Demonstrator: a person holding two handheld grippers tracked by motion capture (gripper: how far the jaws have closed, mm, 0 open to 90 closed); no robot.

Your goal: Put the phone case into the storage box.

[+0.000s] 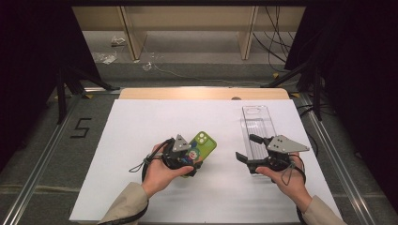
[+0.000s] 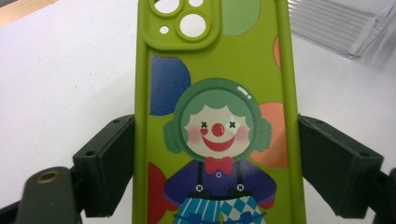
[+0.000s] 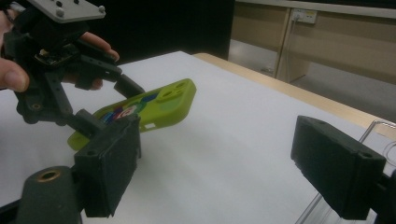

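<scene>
A lime-green phone case (image 1: 202, 145) with a clown picture is held between the jaws of my left gripper (image 1: 192, 158), which is shut on its long edges. In the left gripper view both pads (image 2: 109, 163) press the sides of the case (image 2: 215, 84), camera cut-outs at the far end. The right gripper view shows the case (image 3: 163, 105) tilted, raised off the white sheet in the left gripper (image 3: 109, 105). My right gripper (image 1: 248, 147) stands open with nothing between its pads (image 3: 109, 168), at the near end of a clear plastic box (image 1: 257, 124).
A white sheet (image 1: 141, 122) covers the table, with a wooden edge (image 1: 202, 93) at the back. The clear box (image 2: 336, 23) lies lengthwise at the right. Black stand legs (image 1: 61, 93) flank the table, and a "5" (image 1: 81, 127) is marked on the floor at the left.
</scene>
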